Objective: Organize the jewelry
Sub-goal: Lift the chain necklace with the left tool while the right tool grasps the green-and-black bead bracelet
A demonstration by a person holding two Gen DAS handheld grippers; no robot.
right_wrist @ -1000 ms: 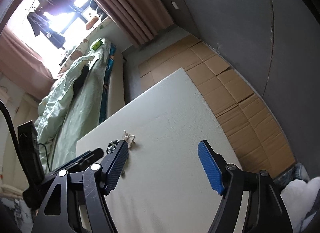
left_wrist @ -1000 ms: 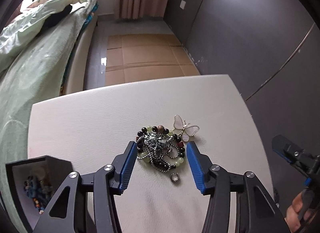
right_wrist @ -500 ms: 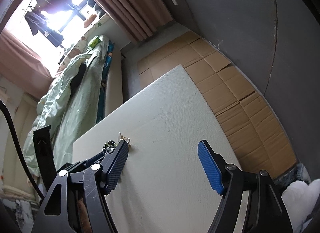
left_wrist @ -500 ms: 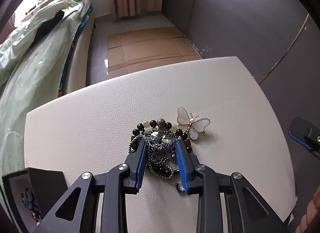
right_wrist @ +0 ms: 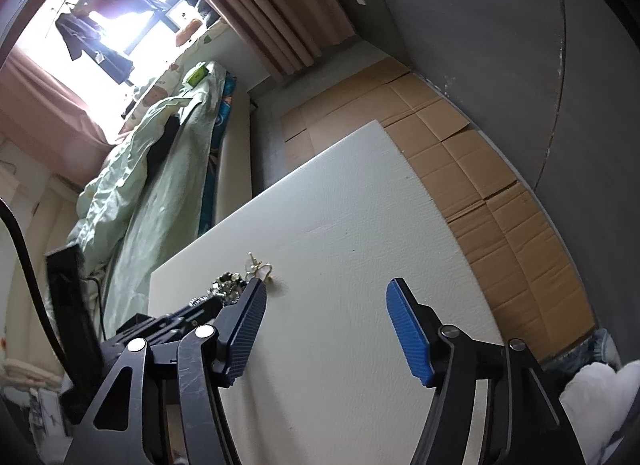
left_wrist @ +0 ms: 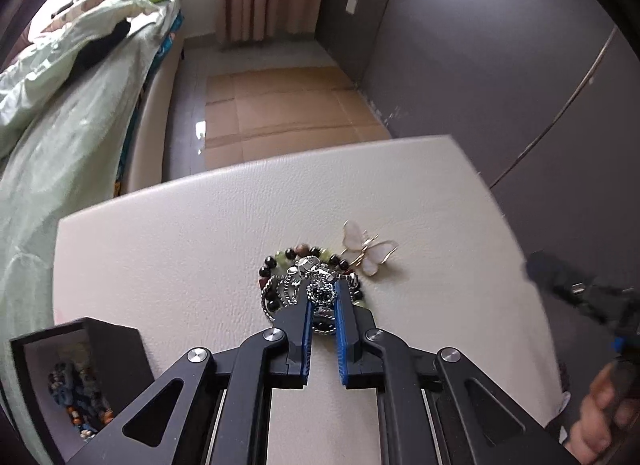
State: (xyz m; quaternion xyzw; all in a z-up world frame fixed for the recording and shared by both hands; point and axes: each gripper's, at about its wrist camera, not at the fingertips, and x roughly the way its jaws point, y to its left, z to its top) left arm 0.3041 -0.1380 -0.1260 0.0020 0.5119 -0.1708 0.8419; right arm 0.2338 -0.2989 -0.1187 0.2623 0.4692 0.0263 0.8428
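At the centre of the left wrist view, the left gripper has its jaws narrowed onto a silver chain in the jewelry pile on the white desk, while the right gripper hangs over bare desk, jaws wide and empty.

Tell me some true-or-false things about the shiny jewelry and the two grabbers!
1. The left gripper has its jaws closed on the silver chain. True.
2. The right gripper is holding the butterfly brooch. False: its jaws are wide open and empty; the brooch lies on the white table.
3. The black box is empty. False: beaded jewelry sits inside.
4. The beaded bracelet lies under the chain. True.
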